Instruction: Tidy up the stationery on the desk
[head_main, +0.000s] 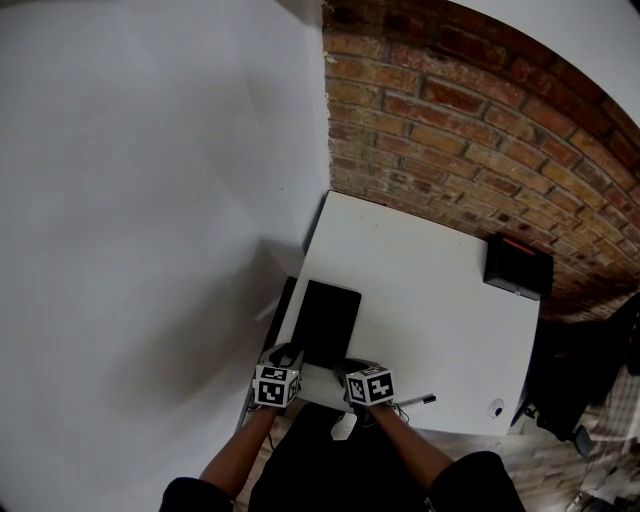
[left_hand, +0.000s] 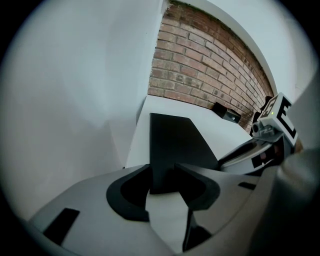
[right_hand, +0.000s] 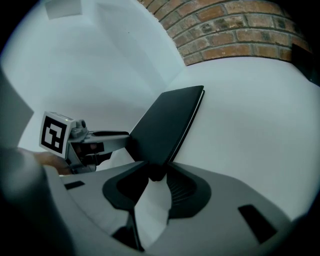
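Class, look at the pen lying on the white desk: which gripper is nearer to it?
Right. The right gripper, gripping the black notebook's near corner, sits just left of the pen; the left gripper holds the notebook's other near corner, farther left.

Soft, even light, with fisheye-bent edges, dark vignetted corners, and the black folder (head_main: 328, 320) nearly featureless.

The white desk (head_main: 430, 300) stands in a corner, against a white wall and a brick wall. A flat black pad (head_main: 326, 322) lies near its left front edge. A black box (head_main: 518, 266) sits at the far right corner. A pen (head_main: 415, 401) lies along the front edge. A small white round object (head_main: 496, 407) rests near the right front corner.
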